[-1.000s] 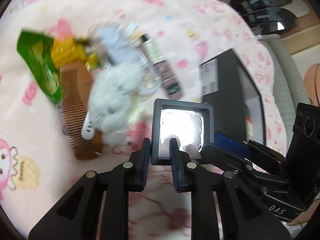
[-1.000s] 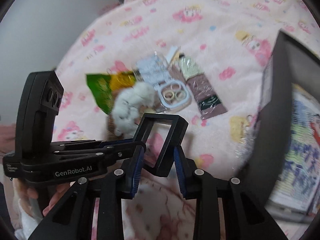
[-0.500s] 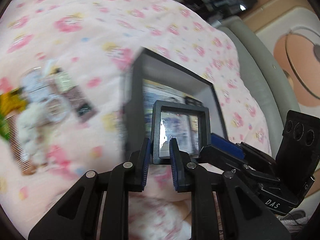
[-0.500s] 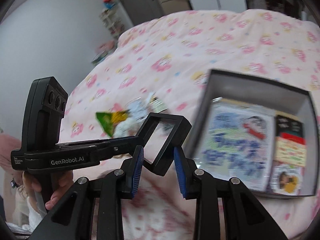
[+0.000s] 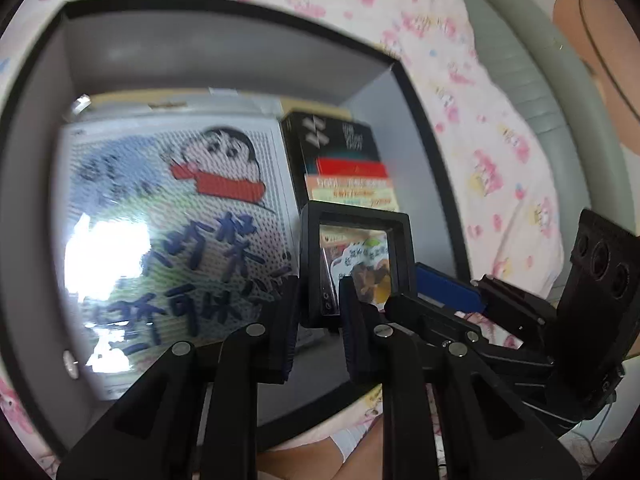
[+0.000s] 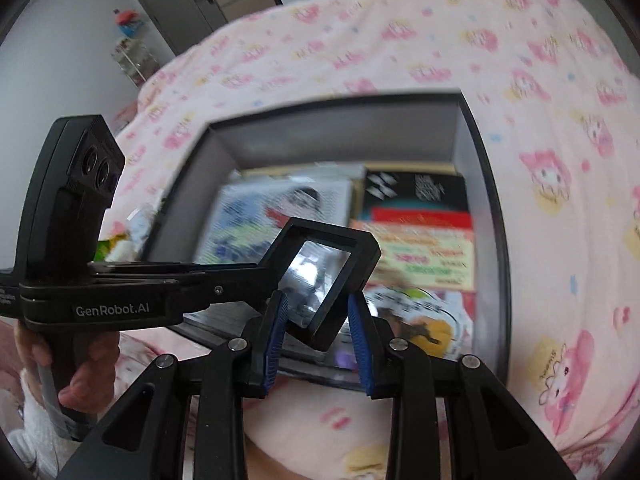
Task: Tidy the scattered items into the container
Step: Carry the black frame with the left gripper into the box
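A black square frame case with a clear window (image 5: 356, 256) (image 6: 324, 276) is held by both grippers above the open black box (image 5: 224, 60) (image 6: 332, 136). My left gripper (image 5: 318, 308) is shut on the frame's near left edge. My right gripper (image 6: 318, 316) is shut on the frame's lower corner. The frame hangs over the near right part of the box. Inside the box lie a cartoon bead picture (image 5: 168, 220), a black booklet (image 5: 336, 140) and coloured cards (image 6: 424, 256).
The box sits on a pink cartoon-print blanket (image 6: 552, 128). Leftover items, a green packet and a white plush (image 6: 116, 246), lie left of the box. A grey bed rail (image 5: 532, 72) runs at the right in the left wrist view.
Both grippers carried the frame from the pile of scattered items rightward to above the box. The box now fills both views and the pile is nearly out of sight.
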A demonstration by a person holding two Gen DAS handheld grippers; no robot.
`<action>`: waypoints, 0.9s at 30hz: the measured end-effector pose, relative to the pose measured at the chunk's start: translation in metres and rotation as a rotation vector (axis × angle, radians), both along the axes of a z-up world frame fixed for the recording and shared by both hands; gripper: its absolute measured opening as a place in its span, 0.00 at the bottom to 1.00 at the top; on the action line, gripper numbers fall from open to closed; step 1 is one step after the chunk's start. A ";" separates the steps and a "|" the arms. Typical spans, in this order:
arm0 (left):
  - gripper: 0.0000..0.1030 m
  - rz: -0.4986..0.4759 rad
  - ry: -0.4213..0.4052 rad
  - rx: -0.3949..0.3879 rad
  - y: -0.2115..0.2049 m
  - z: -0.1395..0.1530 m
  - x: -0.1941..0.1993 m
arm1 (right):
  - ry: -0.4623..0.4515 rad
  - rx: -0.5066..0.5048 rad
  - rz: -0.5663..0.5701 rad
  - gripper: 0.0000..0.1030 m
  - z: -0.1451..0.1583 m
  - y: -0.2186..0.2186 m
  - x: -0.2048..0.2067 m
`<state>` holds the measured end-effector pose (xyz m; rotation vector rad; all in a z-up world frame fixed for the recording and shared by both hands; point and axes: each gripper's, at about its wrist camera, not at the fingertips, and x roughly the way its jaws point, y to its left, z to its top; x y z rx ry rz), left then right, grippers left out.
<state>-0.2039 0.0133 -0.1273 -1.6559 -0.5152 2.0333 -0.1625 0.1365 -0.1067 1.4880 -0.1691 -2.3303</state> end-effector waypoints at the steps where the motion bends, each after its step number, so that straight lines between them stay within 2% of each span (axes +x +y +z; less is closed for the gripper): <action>1: 0.17 -0.009 -0.011 -0.012 0.004 -0.003 0.001 | -0.012 0.002 0.000 0.27 -0.004 0.002 -0.002; 4: 0.17 -0.041 -0.036 -0.035 0.015 -0.011 0.003 | -0.048 -0.008 -0.015 0.27 -0.014 0.009 -0.006; 6: 0.17 -0.050 -0.034 -0.013 0.014 -0.009 0.004 | -0.053 -0.024 -0.026 0.27 -0.014 0.013 -0.006; 10: 0.17 0.019 0.010 0.007 -0.003 0.000 0.002 | 0.003 -0.010 -0.036 0.27 0.003 0.027 0.000; 12: 0.17 0.055 0.013 -0.025 -0.007 -0.001 -0.001 | 0.034 0.011 -0.031 0.27 0.011 0.031 -0.001; 14: 0.17 0.069 0.012 -0.092 -0.003 -0.006 -0.003 | 0.054 0.059 -0.034 0.27 0.015 0.032 -0.009; 17: 0.15 0.030 -0.006 -0.086 0.009 -0.010 0.002 | 0.099 0.138 -0.035 0.27 0.018 0.030 -0.015; 23: 0.15 -0.083 0.009 -0.041 0.041 -0.004 0.005 | 0.079 0.109 -0.033 0.27 0.009 0.029 -0.012; 27: 0.15 -0.066 0.027 -0.038 0.034 -0.004 0.004 | 0.076 0.127 -0.023 0.27 0.009 0.028 -0.009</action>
